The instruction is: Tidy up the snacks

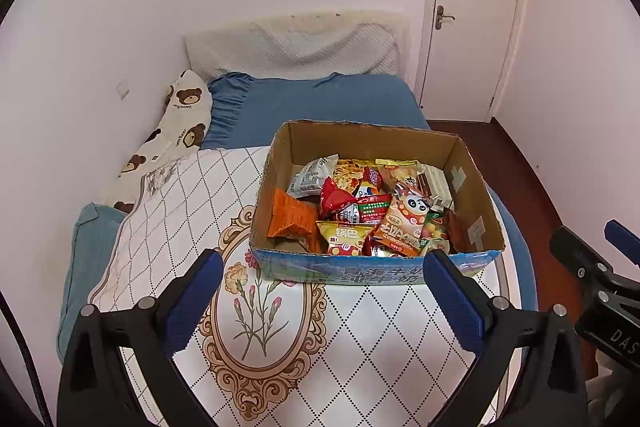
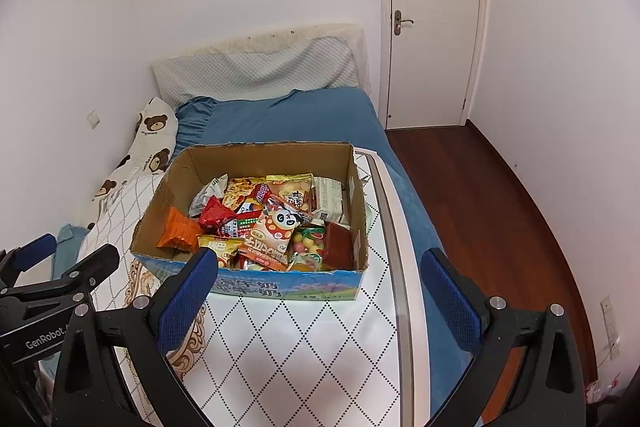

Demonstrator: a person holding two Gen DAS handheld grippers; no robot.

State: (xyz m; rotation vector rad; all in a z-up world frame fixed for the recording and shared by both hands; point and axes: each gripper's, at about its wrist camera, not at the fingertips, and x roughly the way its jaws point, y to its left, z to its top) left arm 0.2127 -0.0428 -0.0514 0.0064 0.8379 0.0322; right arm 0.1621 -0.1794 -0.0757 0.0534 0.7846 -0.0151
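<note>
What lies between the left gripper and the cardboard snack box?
Only bare patterned cloth with its framed flower print; no snack lies on it. The left wrist view shows the open left gripper just short of the cardboard box.

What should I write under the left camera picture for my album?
Open left gripper hovers before a cardboard box full of snack packets.
</note>
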